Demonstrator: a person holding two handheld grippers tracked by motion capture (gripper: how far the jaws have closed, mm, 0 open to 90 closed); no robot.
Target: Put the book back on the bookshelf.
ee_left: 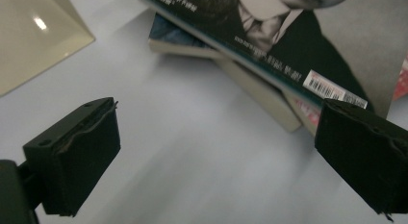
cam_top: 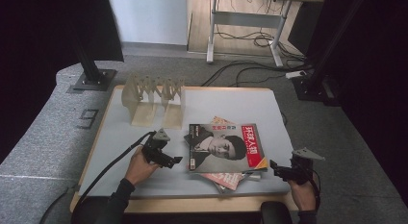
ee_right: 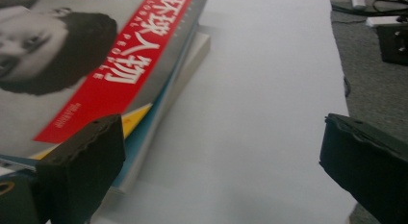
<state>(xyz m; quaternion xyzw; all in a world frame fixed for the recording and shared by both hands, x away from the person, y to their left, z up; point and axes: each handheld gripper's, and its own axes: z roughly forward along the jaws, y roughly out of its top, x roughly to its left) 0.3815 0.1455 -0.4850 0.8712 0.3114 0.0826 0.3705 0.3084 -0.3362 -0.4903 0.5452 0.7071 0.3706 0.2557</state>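
At the middle of the pale surface (cam_top: 120,137) lies a stack of magazines (cam_top: 226,149) (top cover a portrait with a red title band). The left claw (cam_top: 175,161) hovers just beside its left edge, the right claw (cam_top: 273,165) near its right corner; both gape wide, holding nothing.

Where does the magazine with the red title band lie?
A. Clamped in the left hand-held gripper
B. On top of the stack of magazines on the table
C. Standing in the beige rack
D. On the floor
B: the magazine lies flat on top of the stack, and the rack stands apart behind it.
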